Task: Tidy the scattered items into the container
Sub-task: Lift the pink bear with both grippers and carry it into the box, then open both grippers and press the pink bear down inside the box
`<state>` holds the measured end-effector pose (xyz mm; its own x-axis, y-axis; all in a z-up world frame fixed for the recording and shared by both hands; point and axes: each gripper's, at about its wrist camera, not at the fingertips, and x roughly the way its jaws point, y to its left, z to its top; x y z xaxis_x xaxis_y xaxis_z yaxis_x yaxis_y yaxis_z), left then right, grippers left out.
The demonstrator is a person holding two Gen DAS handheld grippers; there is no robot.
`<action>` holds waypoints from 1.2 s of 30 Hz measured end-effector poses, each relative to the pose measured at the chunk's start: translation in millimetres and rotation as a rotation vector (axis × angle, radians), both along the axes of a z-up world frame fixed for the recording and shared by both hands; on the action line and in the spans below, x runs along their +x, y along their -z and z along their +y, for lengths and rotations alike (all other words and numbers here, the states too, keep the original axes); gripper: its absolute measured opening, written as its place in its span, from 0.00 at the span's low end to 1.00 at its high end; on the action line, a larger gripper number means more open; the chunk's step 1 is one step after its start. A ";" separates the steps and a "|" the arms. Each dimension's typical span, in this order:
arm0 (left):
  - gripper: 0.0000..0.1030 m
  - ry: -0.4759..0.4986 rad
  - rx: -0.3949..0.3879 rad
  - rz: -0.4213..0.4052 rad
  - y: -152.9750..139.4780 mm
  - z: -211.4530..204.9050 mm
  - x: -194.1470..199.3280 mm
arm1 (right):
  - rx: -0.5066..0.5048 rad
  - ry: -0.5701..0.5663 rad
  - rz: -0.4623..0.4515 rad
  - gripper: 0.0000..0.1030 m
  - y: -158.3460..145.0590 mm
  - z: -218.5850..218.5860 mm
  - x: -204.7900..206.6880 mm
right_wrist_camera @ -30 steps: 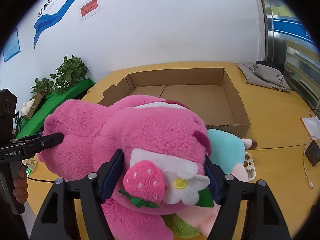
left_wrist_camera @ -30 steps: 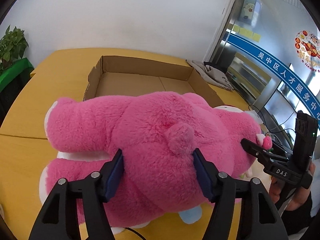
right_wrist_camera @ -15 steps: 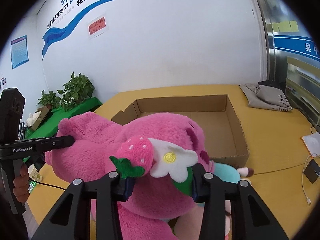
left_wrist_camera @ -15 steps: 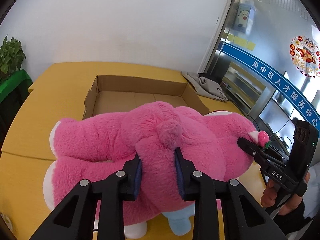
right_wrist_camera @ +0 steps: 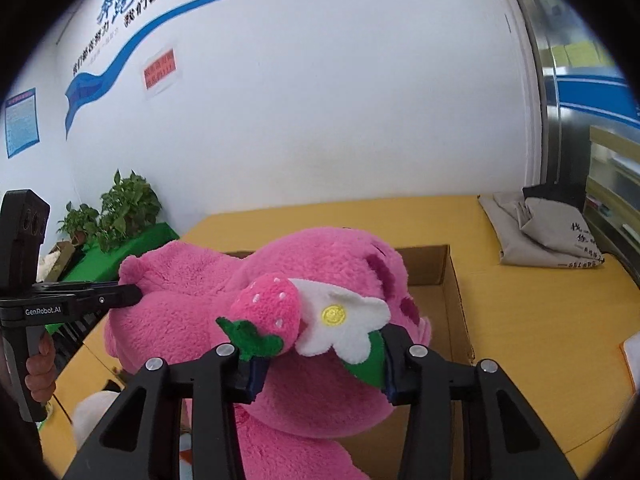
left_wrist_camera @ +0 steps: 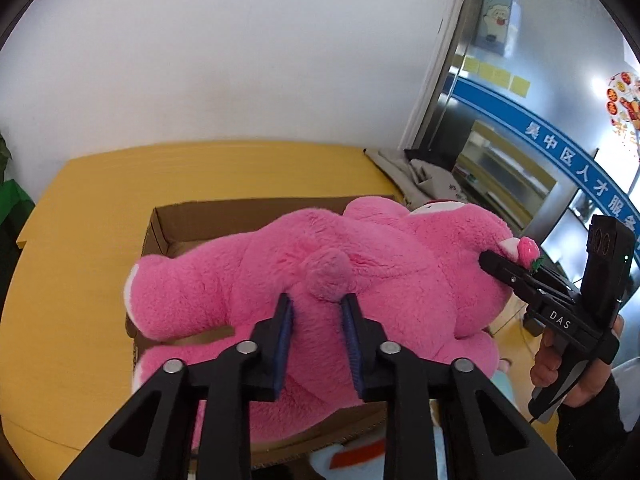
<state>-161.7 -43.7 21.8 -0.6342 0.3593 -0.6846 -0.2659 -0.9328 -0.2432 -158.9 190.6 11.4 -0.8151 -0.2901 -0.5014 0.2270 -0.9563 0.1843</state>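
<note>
A white wall with blue lettering is backing a yellow counter (left_wrist_camera: 92, 208), where a shallow open brown cardboard box (right_wrist_camera: 452, 292) is sitting and a folded grey cloth bag (right_wrist_camera: 536, 236) is lying near the far right corner. A large fluffy pink plush bear (left_wrist_camera: 384, 276) is hanging stretched over the box between two handheld grippers. The left gripper (left_wrist_camera: 316, 312) is pinching a thick fold of pink fur just below the bear's round tail, its blue-padded fingers (left_wrist_camera: 285, 336) squeezed close together with plush bulging on both sides. The right gripper (right_wrist_camera: 320, 364) is clamping the bear's head, its fingers (right_wrist_camera: 252, 372) partly closed and pressing into the plush, with the felt strawberry and white flower decoration (right_wrist_camera: 304, 320) lying just above them. A person's hand (left_wrist_camera: 560, 364) is gripping the right gripper's handle.
</note>
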 end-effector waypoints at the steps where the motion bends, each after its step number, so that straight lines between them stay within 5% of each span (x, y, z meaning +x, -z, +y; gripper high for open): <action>1: 0.05 0.003 0.002 -0.046 16.4 -1.6 -12.6 | 0.008 -0.005 -0.047 0.41 15.6 -0.3 -13.9; 6: 0.05 -0.030 -0.080 -0.256 94.0 -3.3 -41.5 | 0.042 0.036 -0.327 0.41 74.6 13.9 -55.0; 11: 0.08 -0.029 -0.081 -0.214 74.2 -6.0 -39.0 | 0.102 -0.013 -0.356 0.54 61.0 18.3 -48.7; 15: 0.47 -0.031 -0.122 -0.176 53.3 0.2 -48.7 | 0.144 -0.028 -0.314 0.59 39.1 15.1 -42.1; 21: 0.48 0.027 -0.226 -0.198 67.6 26.9 -95.1 | 0.368 -0.228 -0.405 0.63 71.5 -20.6 -26.5; 24: 0.48 0.055 -0.253 -0.242 85.9 36.7 -112.5 | 0.460 -0.224 -0.455 0.63 98.3 -26.1 -27.2; 29: 0.48 0.099 -0.317 -0.233 91.8 41.4 -100.8 | 0.452 -0.195 -0.444 0.62 86.3 -10.5 -27.3; 32: 0.48 0.133 -0.353 -0.211 83.7 44.6 -90.3 | 0.344 -0.206 -0.363 0.62 55.3 3.2 -25.4; 36: 0.48 0.112 -0.233 -0.166 54.0 25.3 -101.4 | 0.263 -0.178 -0.254 0.66 22.6 10.1 -41.8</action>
